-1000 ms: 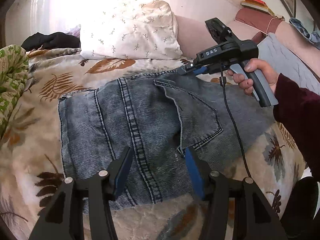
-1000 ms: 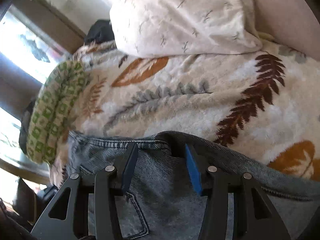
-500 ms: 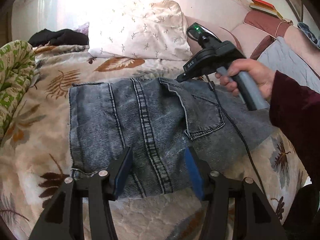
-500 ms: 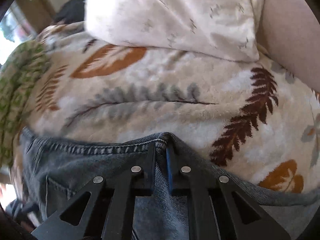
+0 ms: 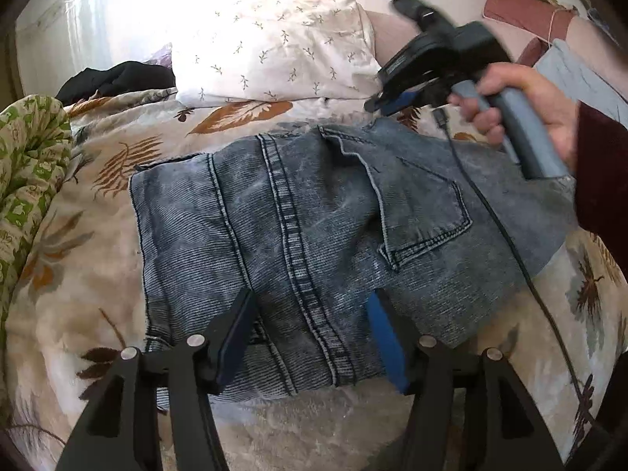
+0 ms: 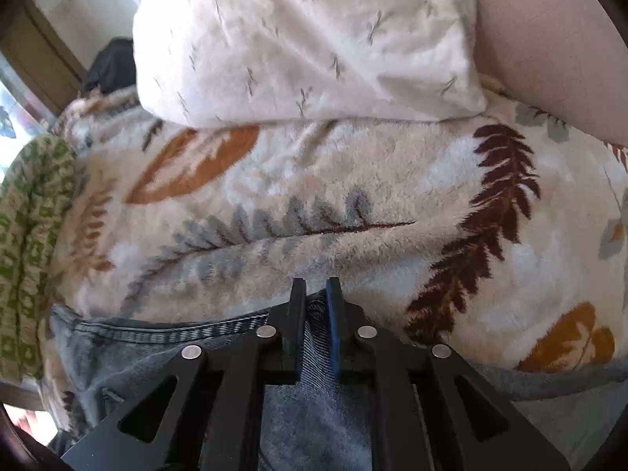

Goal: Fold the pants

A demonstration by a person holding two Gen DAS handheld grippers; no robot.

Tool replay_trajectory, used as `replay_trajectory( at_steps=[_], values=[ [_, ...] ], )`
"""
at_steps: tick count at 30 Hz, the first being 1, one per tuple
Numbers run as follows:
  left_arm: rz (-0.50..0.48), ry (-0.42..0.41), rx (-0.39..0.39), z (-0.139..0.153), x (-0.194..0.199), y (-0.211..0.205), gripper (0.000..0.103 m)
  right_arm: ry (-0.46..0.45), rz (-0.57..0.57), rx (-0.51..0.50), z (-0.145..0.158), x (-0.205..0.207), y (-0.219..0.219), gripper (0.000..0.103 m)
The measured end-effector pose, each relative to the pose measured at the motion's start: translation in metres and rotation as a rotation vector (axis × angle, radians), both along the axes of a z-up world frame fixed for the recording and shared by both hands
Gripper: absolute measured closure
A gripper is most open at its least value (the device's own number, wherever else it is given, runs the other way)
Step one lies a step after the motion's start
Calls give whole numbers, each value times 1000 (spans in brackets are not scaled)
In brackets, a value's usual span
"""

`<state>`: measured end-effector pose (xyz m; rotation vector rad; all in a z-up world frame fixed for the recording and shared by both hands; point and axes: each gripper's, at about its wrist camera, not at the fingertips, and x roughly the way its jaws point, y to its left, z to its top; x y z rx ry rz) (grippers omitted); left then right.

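— Where are the jeans (image 5: pixel 314 219)?

— Flat on the fleece leaf-print blanket (image 5: pixel 78 314), just below the white sprigged pillow (image 5: pixel 274 39). Left of them a green patterned cover (image 5: pixel 27 165) is bunched up, with a black garment (image 5: pixel 117 78) beyond it, left of the pillow.

— How do they look?

— Faded blue-grey denim, folded into a squarish block, back side up. A double-stitched seam runs down the middle and a back pocket (image 5: pixel 424 212) sits to the right of it. The near edge is frayed.

— And the left gripper (image 5: pixel 310 337)?

— It's over the near edge of the jeans, jaws about half spread and widening, one either side of the seam, gripping nothing.

— The right gripper (image 6: pixel 315 325)?

— At the jeans' far right corner, below the pillow's right end, in a hand (image 5: pixel 522 106) with a dark red sleeve (image 5: pixel 600 172). Its jaws are nearly together with a ridge of denim pinched between them, though they're easing apart.
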<state>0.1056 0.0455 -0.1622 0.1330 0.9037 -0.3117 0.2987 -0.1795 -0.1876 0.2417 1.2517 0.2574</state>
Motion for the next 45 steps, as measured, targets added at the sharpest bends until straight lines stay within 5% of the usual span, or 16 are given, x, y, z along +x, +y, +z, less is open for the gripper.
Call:
replay_trajectory(
  at_steps=[2, 12, 18, 24, 27, 45],
  values=[
    [13, -19, -20, 6, -2, 3, 41, -53, -12, 19, 22, -13, -8, 76],
    [32, -153, -21, 37, -17, 10, 40, -164, -93, 26, 95, -120, -84, 69],
    [-5, -163, -28, 36, -27, -1, 40, -205, -391, 98, 100, -215, -194, 54],
    [-80, -97, -80, 46, -23, -44, 35, -239, -839, 347, 61, -307, -289, 47],
    [-160, -95, -38, 51, -12, -86, 35, -144, -1026, 502, 27, -329, -320, 47],
    [-456, -71, 67, 70, 50, -301, 37, -75, -1168, 654, -15, -337, -366, 47]
  ],
)
